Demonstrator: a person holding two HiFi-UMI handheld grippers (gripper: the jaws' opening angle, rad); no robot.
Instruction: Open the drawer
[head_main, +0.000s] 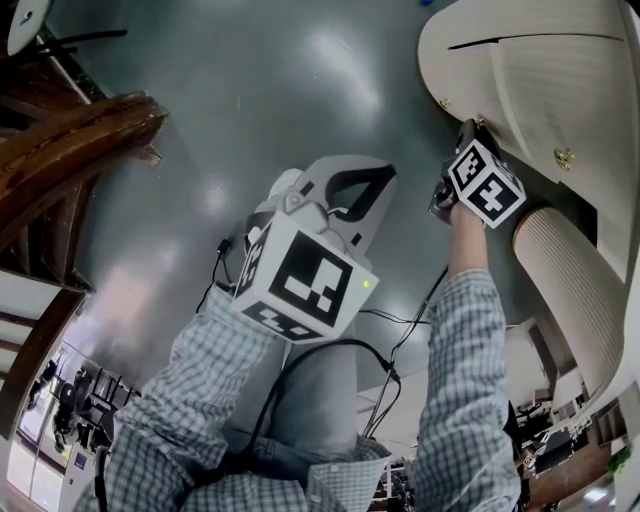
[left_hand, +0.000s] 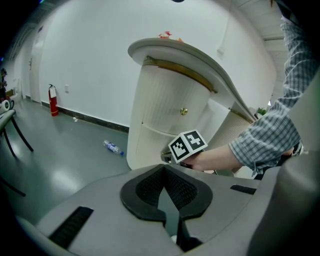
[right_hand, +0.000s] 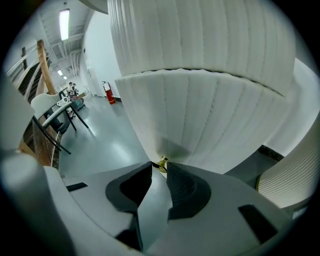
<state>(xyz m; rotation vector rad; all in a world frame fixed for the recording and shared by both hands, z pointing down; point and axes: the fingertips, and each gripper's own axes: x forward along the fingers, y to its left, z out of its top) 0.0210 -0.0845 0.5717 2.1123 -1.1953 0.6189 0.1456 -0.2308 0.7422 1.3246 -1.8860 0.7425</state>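
A cream ribbed cabinet (head_main: 560, 90) stands at the upper right, with small brass knobs on its drawer fronts. My right gripper (head_main: 468, 132) reaches to one knob (head_main: 480, 122). In the right gripper view the jaws (right_hand: 160, 165) pinch that brass knob (right_hand: 161, 163) at the bottom of a curved ribbed drawer front (right_hand: 200, 115). My left gripper (head_main: 378, 178) hangs in mid air left of the cabinet, shut and with nothing in it (left_hand: 164, 169). From it I see the cabinet (left_hand: 165, 105), another knob (left_hand: 184, 111) and the right gripper's marker cube (left_hand: 188, 145).
Dark wooden stairs (head_main: 70, 150) run along the left. A plastic bottle (left_hand: 113, 147) lies on the grey floor near the cabinet's foot, and a fire extinguisher (left_hand: 53, 100) stands by the far wall. Chairs (right_hand: 55, 120) stand further left. Cables (head_main: 400, 330) hang by the person's body.
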